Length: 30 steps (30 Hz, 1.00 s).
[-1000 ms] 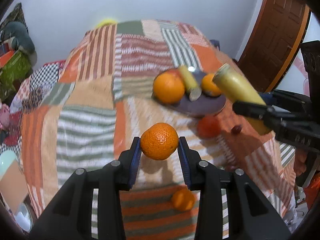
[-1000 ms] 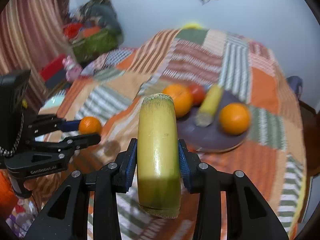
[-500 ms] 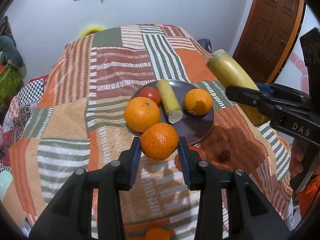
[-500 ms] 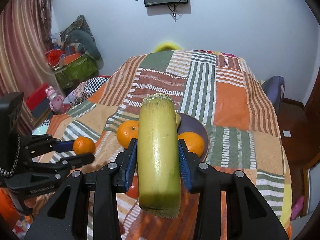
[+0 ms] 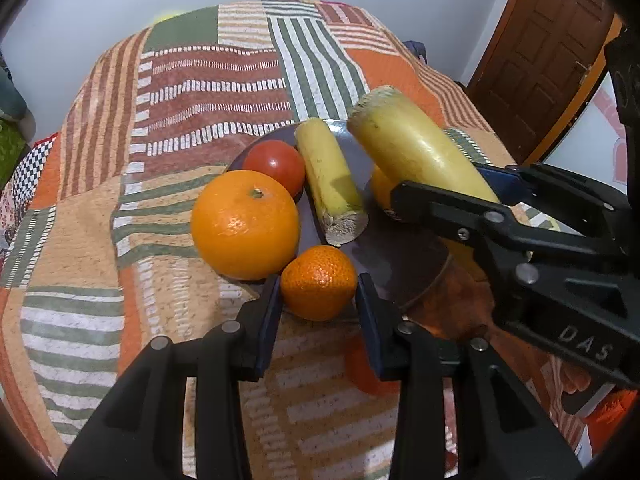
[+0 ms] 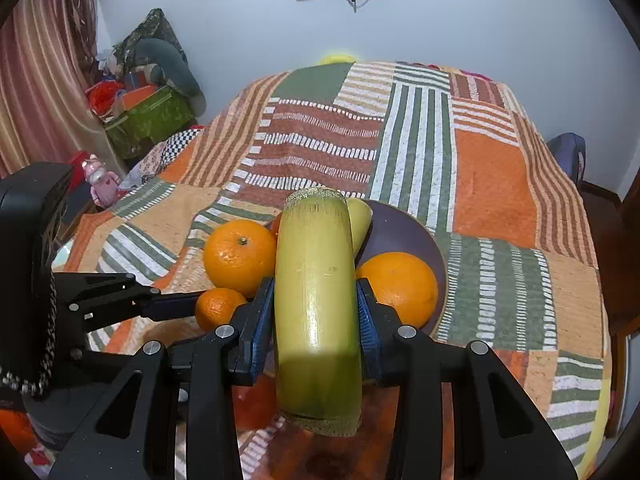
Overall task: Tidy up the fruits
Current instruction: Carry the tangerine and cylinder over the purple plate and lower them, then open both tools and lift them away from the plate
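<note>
My left gripper [image 5: 318,312] is shut on a small mandarin [image 5: 319,282] at the near rim of the dark plate [image 5: 396,256]. The plate holds a large orange [image 5: 245,224], a red tomato [image 5: 276,166] and a yellow banana piece [image 5: 330,178]. My right gripper [image 6: 316,316] is shut on a thick yellow-green banana piece [image 6: 316,304] held over the plate [image 6: 400,228], with a second orange [image 6: 398,286] just to its right. The left gripper [image 6: 168,306] and its mandarin [image 6: 218,308] show at the left of the right wrist view.
The plate sits on a patchwork striped cloth [image 5: 208,92] over a round table. Another small orange fruit [image 5: 366,372] lies on the cloth under my left gripper. A wooden door [image 5: 548,52] is at the right; boxes and toys [image 6: 148,116] are stacked at the left.
Both grippers have moved closer to the plate with their fruit. The mandarin is now at the plate's near rim and the banana piece is above the plate.
</note>
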Motion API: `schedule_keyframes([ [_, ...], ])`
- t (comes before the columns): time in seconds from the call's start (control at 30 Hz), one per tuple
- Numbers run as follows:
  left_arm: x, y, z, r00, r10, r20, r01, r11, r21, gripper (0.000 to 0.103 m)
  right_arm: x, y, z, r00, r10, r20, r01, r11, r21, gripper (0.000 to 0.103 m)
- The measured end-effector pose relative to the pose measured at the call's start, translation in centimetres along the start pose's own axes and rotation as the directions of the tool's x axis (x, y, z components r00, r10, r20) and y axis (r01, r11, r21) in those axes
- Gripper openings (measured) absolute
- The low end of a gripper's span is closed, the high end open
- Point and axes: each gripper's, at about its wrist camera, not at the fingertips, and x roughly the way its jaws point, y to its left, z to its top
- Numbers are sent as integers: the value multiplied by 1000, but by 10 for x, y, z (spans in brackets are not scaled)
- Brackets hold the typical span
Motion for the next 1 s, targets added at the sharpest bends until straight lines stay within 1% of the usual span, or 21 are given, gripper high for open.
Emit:
schedule_keyframes([
  [0.2, 9, -1, 3, 1000, -11, -17, 11, 1000, -4, 37, 14, -6, 7, 1000, -1, -12, 1, 1000, -6, 36],
  [0.3, 13, -3, 4, 1000, -3, -20, 3, 1000, -2, 38, 19, -6, 8, 1000, 0, -22, -1, 1000, -12, 36],
  [0.37, 17, -3, 5, 1000, 0, -29, 0, 1000, -6, 40, 24, -5, 6, 999, -3, -37, 2, 1000, -16, 36],
  [0.43, 19, -2, 4, 999, -9, -34, 9, 1000, -15, 46, 25, -5, 5, 999, -1, -41, 0, 1000, -25, 37],
  [0.5, 18, -2, 4, 999, -12, -35, 12, 1000, -22, 49, 24, -2, 4, 999, -5, -44, 3, 999, -37, 37],
  [0.57, 17, -1, 4, 999, -11, -34, 10, 1000, -29, 50, 19, -2, 6, 999, -22, -25, 21, 999, -40, 39],
  [0.77, -4, 0, 1, 1000, 12, 8, -12, 1000, -26, 50, -1, -6, 8, 1000, -13, 2, 13, 1000, -15, 39],
  [0.9, -26, 3, -2, 999, 22, 41, -21, 999, -29, 50, -21, -2, 5, 1000, -20, 22, 21, 1000, -14, 39],
  [1.0, -44, 7, -6, 997, 34, 64, -32, 999, -28, 50, -37, 2, 1, 999, -23, 37, 24, 1000, -20, 41],
])
